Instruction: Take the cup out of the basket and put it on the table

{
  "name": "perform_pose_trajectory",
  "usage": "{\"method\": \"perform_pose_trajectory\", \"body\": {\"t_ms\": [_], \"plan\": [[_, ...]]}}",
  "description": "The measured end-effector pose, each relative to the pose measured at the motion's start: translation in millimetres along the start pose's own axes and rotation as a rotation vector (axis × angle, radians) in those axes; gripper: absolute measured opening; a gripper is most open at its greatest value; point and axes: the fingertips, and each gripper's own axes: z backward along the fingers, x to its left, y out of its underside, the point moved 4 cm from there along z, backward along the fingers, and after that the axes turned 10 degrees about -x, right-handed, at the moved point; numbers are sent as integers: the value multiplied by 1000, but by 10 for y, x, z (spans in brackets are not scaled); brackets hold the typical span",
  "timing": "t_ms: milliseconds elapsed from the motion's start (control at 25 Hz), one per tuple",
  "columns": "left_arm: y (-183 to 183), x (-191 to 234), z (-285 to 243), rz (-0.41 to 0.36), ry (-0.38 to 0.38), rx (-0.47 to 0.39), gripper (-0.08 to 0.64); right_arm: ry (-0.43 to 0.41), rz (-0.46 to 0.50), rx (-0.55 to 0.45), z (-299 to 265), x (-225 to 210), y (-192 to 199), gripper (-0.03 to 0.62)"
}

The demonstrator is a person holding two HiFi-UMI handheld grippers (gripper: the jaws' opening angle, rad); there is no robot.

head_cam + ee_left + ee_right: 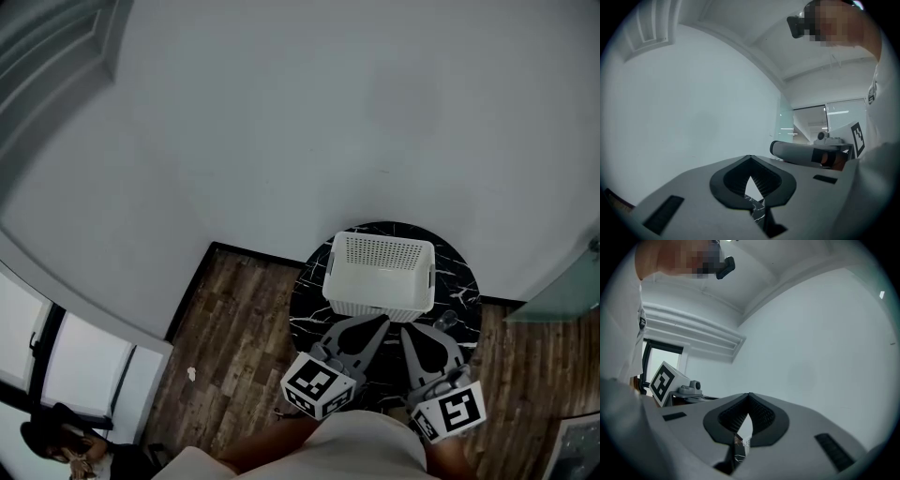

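A white perforated basket stands on a round black marble table. Inside it I see only its white walls. A small clear object, possibly the cup, stands on the table by the basket's near right corner; it is too small to be sure. My left gripper and right gripper point at the basket's near side, both just short of it. In the left gripper view the left gripper is shut on nothing, and in the right gripper view the right gripper is likewise shut and empty.
Dark wood flooring surrounds the table. A plain pale wall rises just behind it. A glass panel stands at the right and a window at the lower left. The person's torso fills the bottom edge.
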Motion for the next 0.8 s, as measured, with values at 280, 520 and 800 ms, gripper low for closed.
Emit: {"method": "perform_pose_trajectory", "body": {"t_ms": [280,520,800], "plan": [[55,54,-61,2,3,15,-3,11,-5,3,-32,-58,47,5],[72,88,-85,13,5,20,-3,8,-11,11,-73,-68,80,5],[66,129,-54,24,1,21,-3,9,-13,22,-107,-40,110,5]]}}
